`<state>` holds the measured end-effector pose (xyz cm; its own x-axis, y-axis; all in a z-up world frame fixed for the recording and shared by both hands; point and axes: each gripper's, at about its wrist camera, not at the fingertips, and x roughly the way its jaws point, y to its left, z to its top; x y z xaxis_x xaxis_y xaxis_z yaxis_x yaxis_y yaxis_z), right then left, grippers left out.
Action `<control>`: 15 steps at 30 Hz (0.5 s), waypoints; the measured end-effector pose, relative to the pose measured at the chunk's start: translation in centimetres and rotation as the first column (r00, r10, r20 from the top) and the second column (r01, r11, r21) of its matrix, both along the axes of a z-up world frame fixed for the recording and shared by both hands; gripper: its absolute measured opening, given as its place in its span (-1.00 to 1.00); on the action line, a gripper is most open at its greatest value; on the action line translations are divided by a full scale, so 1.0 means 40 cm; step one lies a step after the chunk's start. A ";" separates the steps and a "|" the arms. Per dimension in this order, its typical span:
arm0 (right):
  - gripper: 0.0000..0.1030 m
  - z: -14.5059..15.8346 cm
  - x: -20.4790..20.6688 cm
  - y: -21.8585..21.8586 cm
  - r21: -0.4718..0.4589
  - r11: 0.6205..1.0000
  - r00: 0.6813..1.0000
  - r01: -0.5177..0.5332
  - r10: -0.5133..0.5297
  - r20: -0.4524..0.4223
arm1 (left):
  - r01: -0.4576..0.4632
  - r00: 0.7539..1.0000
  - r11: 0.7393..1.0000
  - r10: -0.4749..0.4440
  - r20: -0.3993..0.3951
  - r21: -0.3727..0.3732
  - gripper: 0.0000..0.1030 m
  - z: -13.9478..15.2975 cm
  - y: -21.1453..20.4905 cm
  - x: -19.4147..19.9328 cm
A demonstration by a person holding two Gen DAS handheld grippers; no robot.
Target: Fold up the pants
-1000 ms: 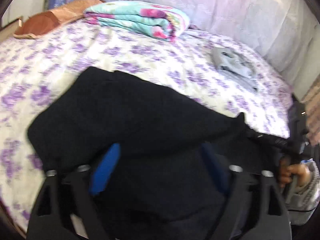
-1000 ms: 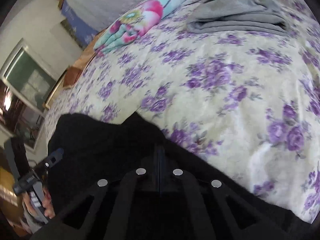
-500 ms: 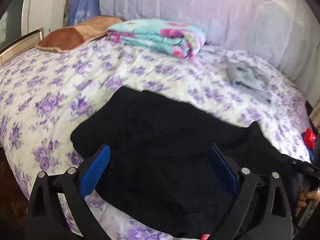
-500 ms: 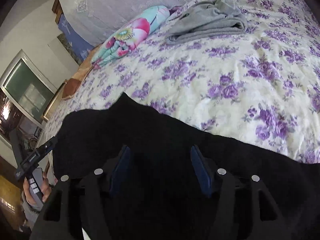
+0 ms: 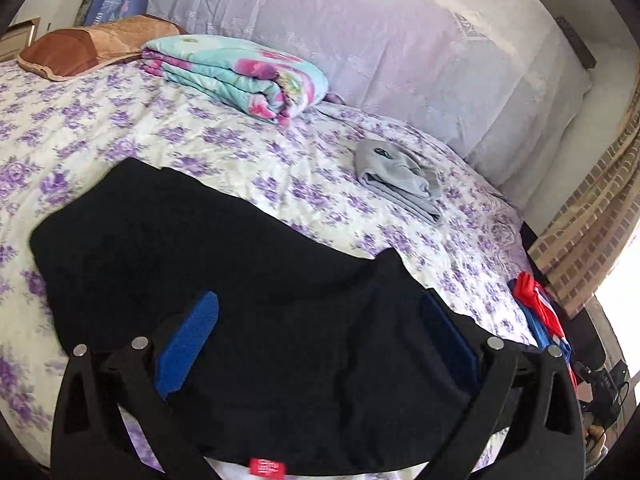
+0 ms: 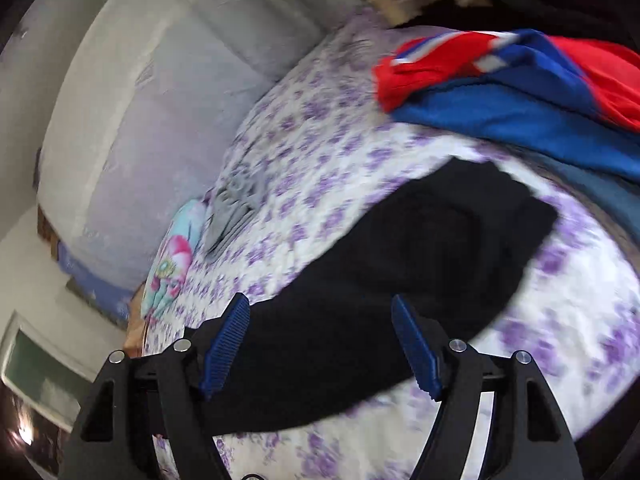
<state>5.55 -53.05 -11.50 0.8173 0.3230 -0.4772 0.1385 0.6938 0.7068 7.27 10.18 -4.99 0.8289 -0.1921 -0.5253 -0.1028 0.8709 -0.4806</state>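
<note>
Both jaws have let go and the right hand-held gripper point(image 6: 320, 344) has swung right—its jaws opening, empty like the wide-open left hand-held gripper point(image 5: 316, 344)—over the black pants point(image 5: 224, 264) (soft, limp) on the bed's point(image 5: 280, 168) near edge; best pinched at the corners.

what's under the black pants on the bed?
Under the black pants: the purple-flowered bedsheet, showing around their edges. A red tag peeks out at the near hem. Anything beneath the fabric is covered.

Matt black cloth pants point(image 5: 224, 280) lie on a soft floral cotton bedsheet point(image 5: 280, 152); ribbed blue rubbery fingers point(image 6: 226, 344), matt black plastic frames.
</note>
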 end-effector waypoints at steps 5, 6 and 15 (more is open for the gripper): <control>0.45 -0.080 -0.040 -0.103 0.085 0.990 0.991 0.115 -0.109 -0.076 | 0.055 0.997 0.998 -0.055 -0.053 0.012 0.90 -0.046 -0.078 0.040; 0.45 -0.102 -0.025 -0.105 0.106 0.987 0.990 0.125 -0.116 -0.086 | 0.052 0.996 0.998 -0.050 -0.074 0.026 0.90 -0.060 -0.084 0.048; -0.49 -0.165 0.076 -0.143 0.080 0.973 0.975 0.218 -0.214 -0.055 | 0.058 0.992 0.988 -0.040 -0.123 0.143 0.90 -0.089 -0.121 0.034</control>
